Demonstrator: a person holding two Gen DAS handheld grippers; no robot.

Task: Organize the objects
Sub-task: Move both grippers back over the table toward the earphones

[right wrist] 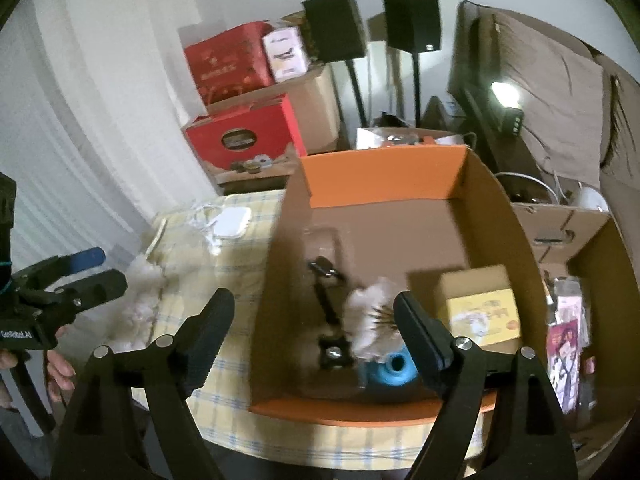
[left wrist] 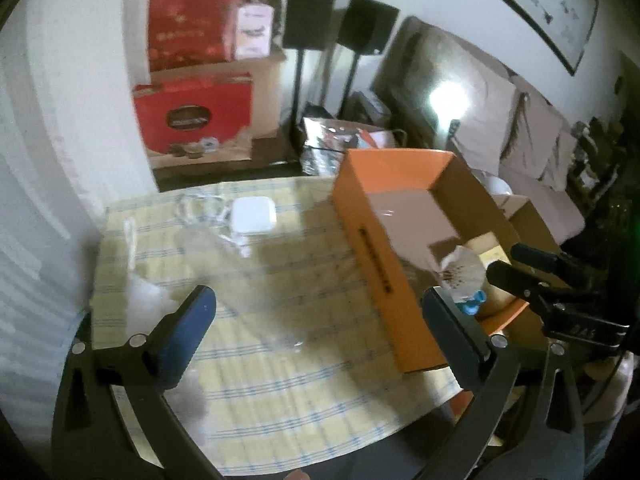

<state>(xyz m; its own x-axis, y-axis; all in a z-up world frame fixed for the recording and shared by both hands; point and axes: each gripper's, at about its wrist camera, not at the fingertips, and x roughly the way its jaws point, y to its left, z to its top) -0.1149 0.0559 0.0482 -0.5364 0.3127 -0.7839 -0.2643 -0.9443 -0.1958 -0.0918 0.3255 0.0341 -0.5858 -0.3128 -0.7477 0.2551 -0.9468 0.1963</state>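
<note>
The right gripper (right wrist: 314,334) hangs over the near end of the orange box (right wrist: 384,178), jaws spread wide and holding nothing. Just beyond its fingertips, inside the box, lies a shuttlecock (right wrist: 370,320) with white feathers, its blue cork end (right wrist: 390,368) toward the near wall. To the left of it in the box lies a small black bracket (right wrist: 328,300), and to the right a yellow carton (right wrist: 484,314) sits against the right wall.

The left gripper (left wrist: 320,320) is also wide open and empty, hovering above the checked tablecloth (left wrist: 280,380) on the box's left side. On the cloth left of the box lie tufts of white feathery stuff (right wrist: 138,292), blurred, so whether they are more shuttlecocks cannot be told. Beyond them, near the far left corner of the box, sits a white charger (left wrist: 254,216) with its coiled cable (left wrist: 200,208).

The feathered pieces look very light, soft and easily crushed; a pinch across the feathers would likely bend them, so a gentle grip at the firmer base seems wiser. The charger appears hard, smooth and a bit slippery; its flat sides offer the best hold, though the loose cable will probably trail and may snag the box wall.
</note>
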